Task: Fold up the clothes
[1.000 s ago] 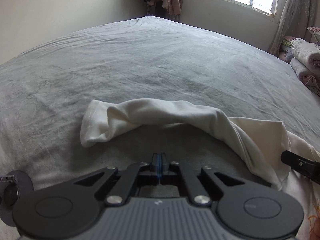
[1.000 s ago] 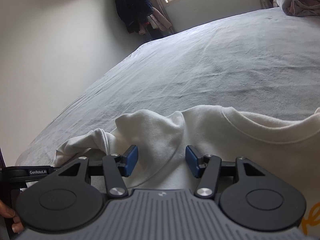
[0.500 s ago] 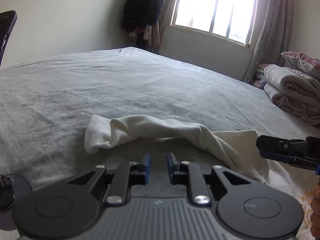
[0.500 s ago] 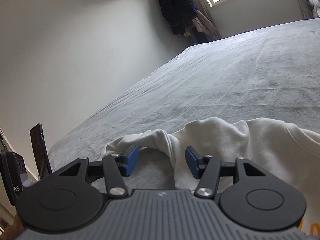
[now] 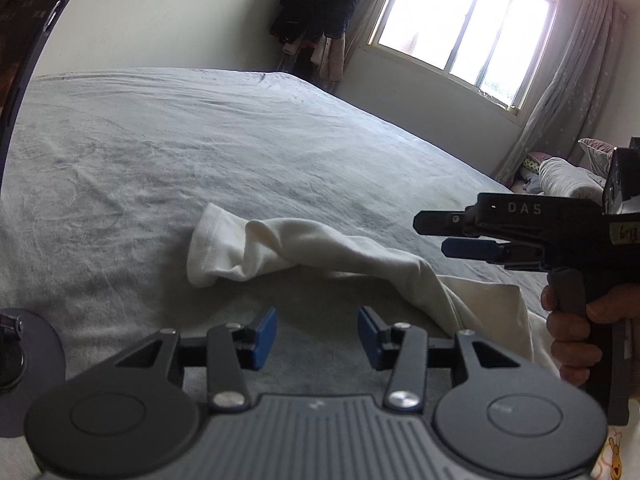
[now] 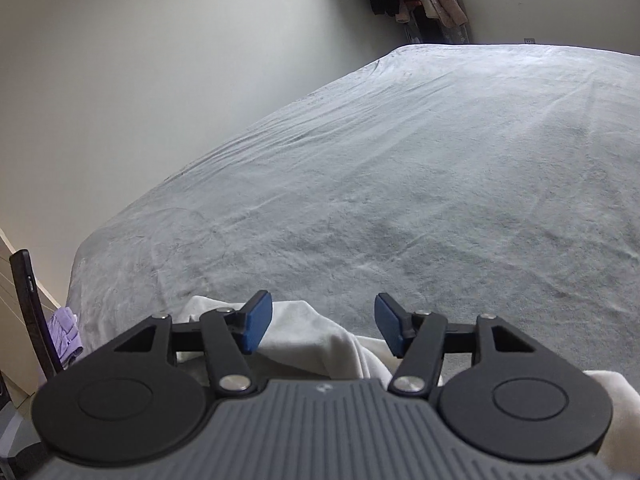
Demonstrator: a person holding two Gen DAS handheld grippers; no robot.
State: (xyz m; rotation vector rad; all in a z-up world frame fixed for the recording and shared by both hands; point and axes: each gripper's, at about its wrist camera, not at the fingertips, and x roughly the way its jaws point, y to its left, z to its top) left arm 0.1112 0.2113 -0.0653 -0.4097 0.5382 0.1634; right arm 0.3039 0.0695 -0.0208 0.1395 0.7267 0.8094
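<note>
White garment point(image 5: 320, 252) rumpled, sleeve twisted, on bed point(image 5: 200, 152)

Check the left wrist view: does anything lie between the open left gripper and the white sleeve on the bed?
Nothing visible does. Only bare grey bedcover separates the left gripper, jaws open, from the sleeve. The right gripper hangs off to the right, above the garment's body, not across that path.

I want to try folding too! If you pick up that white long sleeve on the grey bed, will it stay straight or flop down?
Probably flop: the white cotton sleeve already lies twisted and sagging on the grey bedspread. It looks thin, so likely light. Its cuff would probably dangle.
</note>
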